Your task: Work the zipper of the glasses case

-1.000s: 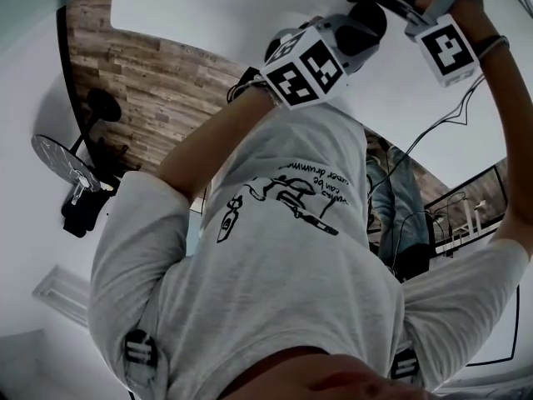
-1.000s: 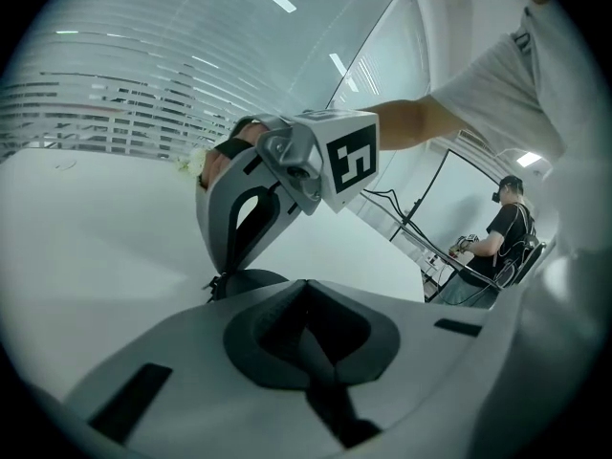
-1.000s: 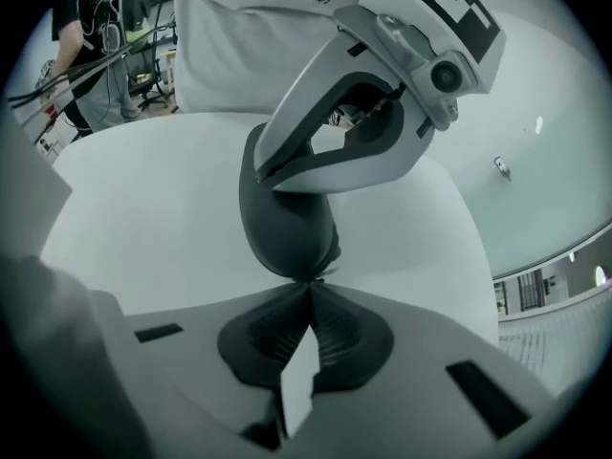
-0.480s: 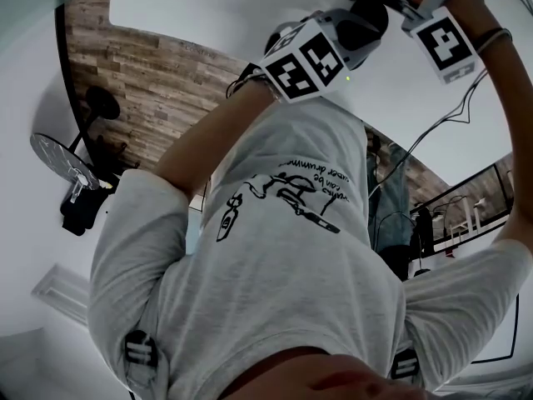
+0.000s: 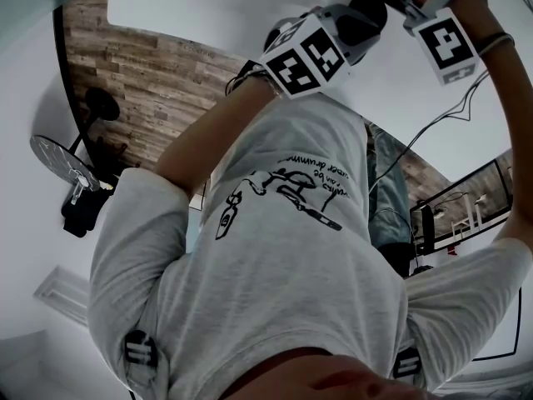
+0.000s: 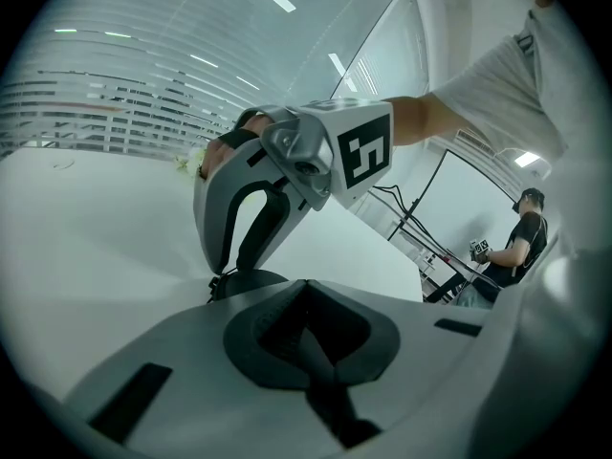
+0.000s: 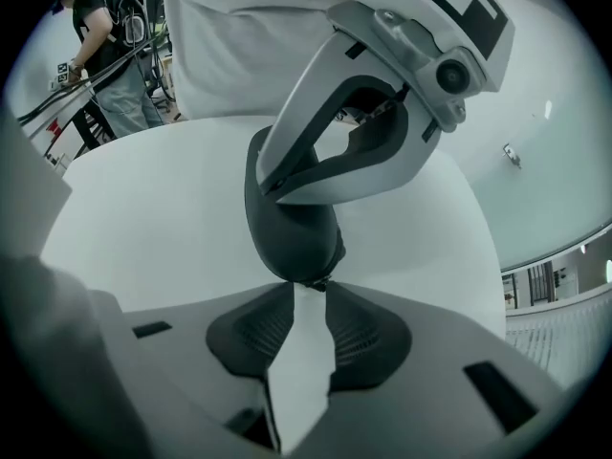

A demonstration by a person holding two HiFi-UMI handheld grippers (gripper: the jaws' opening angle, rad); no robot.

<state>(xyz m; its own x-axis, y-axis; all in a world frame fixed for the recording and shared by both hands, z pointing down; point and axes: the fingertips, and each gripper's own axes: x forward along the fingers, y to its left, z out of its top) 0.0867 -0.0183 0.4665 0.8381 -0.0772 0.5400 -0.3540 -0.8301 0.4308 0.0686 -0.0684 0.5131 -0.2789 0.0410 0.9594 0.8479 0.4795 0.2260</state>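
Observation:
The dark glasses case (image 7: 292, 223) stands over the white table, clamped at its top by my left gripper (image 7: 277, 175), which is shut on it. In the left gripper view the case (image 6: 244, 283) shows as a dark dome just past the shut pads. My right gripper (image 7: 308, 290) faces the case's lower end. Its jaws are opening, with white table showing in the gap between the pads. The small zipper pull (image 7: 316, 280) sits at the fingertips, and the pads do not press on it. In the head view both grippers meet at the case (image 5: 366, 11) at the top edge.
The round white table (image 7: 143, 218) ends at a curved edge on the right. A person (image 7: 105, 27) stands by stands and cables beyond the table, seen also as the person (image 6: 521, 242) at the right. My own torso fills the head view.
The head view shows both grippers staying at the case, shifted only slightly. Nothing else visibly moved.

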